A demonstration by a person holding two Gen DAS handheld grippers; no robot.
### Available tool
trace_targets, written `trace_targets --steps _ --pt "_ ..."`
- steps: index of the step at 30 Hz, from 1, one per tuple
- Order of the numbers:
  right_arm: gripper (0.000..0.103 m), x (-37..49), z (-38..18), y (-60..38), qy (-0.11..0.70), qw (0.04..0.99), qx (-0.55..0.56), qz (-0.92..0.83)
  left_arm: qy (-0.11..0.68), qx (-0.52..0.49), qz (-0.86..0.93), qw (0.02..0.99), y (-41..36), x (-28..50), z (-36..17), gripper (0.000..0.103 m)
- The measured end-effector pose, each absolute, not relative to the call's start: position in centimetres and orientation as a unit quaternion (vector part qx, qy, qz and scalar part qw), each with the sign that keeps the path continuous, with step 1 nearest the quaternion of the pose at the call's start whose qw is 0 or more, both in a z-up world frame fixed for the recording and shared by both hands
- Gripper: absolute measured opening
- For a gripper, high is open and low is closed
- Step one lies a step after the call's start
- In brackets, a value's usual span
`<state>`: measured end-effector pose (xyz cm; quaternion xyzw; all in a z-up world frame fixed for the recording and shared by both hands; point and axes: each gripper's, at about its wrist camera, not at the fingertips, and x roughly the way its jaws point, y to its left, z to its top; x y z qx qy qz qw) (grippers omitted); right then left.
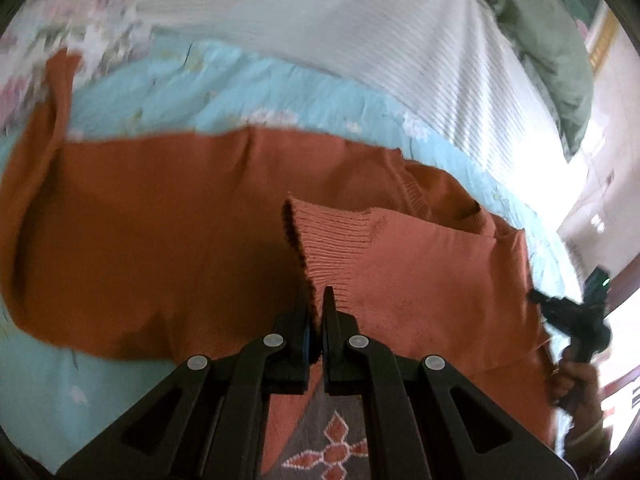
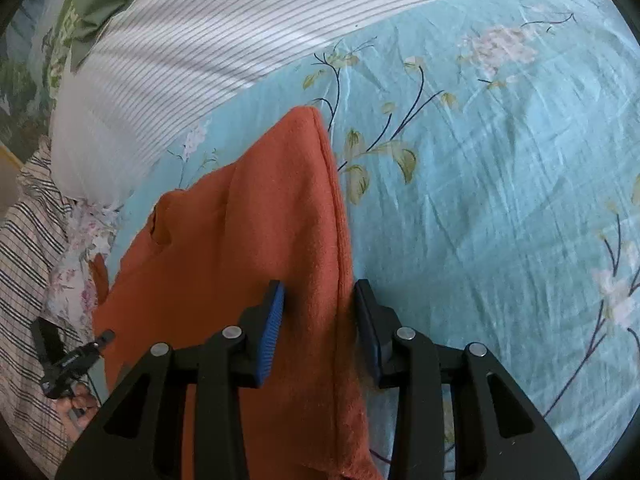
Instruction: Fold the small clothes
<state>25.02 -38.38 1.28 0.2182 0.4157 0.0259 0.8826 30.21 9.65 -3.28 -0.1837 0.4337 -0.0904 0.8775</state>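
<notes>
Left gripper (image 1: 316,300): was clamped on the ribbed cuff (image 1: 332,240) of the sweater (image 1: 140,220), jaws nearly touching.
Right gripper (image 2: 319,308): stood narrow but not closed; the sweater's seamed edge (image 2: 338,240) lay between the jaws. The right pad (image 2: 366,320) sat against the cloth; the blue left pad (image 2: 274,320) stood clear of it.
Sweater: one orange knit, spread on the bed (image 2: 480,200), its cuffed sleeve lifted over the body.
Bedding: a blue floral sheet under the sweater, a white striped cover (image 2: 200,40) beyond it, a green pillow (image 1: 560,72) at the far end.
Risk 1: the right gripper would likely catch the sheet with the edge if it closed low, dragging the bedding into the fold.
Risk 2: the thin cuff could slip from the left gripper under a sideways pull, because knit stretches.
Risk 3: uneven pulls by the two hands would probably skew the fold.
Count: one sweater, two grippers, one pillow.
</notes>
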Motion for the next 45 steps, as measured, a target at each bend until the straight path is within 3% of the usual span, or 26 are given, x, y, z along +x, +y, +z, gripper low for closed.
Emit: trace_targets --steps 1,2,8,16,22,27,31,37,38,41,45 --pt "0.012 25.0 1.4 -38.2 0.418 0.882 0.216 0.030 0.438 -0.197 -0.088 0.873 10.0 30.4 -3.6 0.002" --pt "0.010 24.8 1.7 -38.0 0.415 0.885 0.211 0.030 0.442 -0.210 -0.084 0.868 10.5 30.5 -4.0 0.002" --pt "0.009 21.7 5.0 -37.7 0.353 0.918 0.178 -0.025 0.451 -0.192 -0.082 0.868 9.0 30.8 -3.5 0.002" --pt "0.010 23.1 2.3 -37.6 0.404 0.899 0.157 -0.066 0.463 -0.127 -0.068 0.875 6.1 32.1 -4.6 0.002" --pt "0.013 23.0 6.1 -36.2 0.346 0.928 0.123 -0.061 0.467 -0.140 -0.076 0.870 7.2 32.4 -5.1 0.003" --pt "0.013 27.6 4.0 -36.5 0.400 0.907 0.121 -0.044 0.463 -0.124 -0.074 0.874 6.7 31.9 -5.0 0.003" --pt "0.004 28.0 2.9 -38.7 0.403 0.899 0.163 -0.056 0.464 -0.127 -0.072 0.874 6.9 32.0 -5.2 0.003" --pt "0.010 23.5 4.7 -35.9 0.382 0.909 0.160 -0.040 0.459 -0.137 -0.060 0.876 8.4 31.2 -4.5 0.008" --pt "0.014 22.8 4.9 -35.3 0.381 0.910 0.159 -0.031 0.455 -0.142 -0.057 0.877 8.9 30.7 -4.1 0.008" --pt "0.042 19.8 4.8 -33.1 0.378 0.913 0.152 -0.002 0.434 -0.149 -0.032 0.888 11.1 28.8 -2.6 0.007" --pt "0.043 16.6 3.9 -30.1 0.384 0.909 0.157 0.036 0.411 -0.151 0.015 0.899 14.6 27.2 -0.7 0.023"
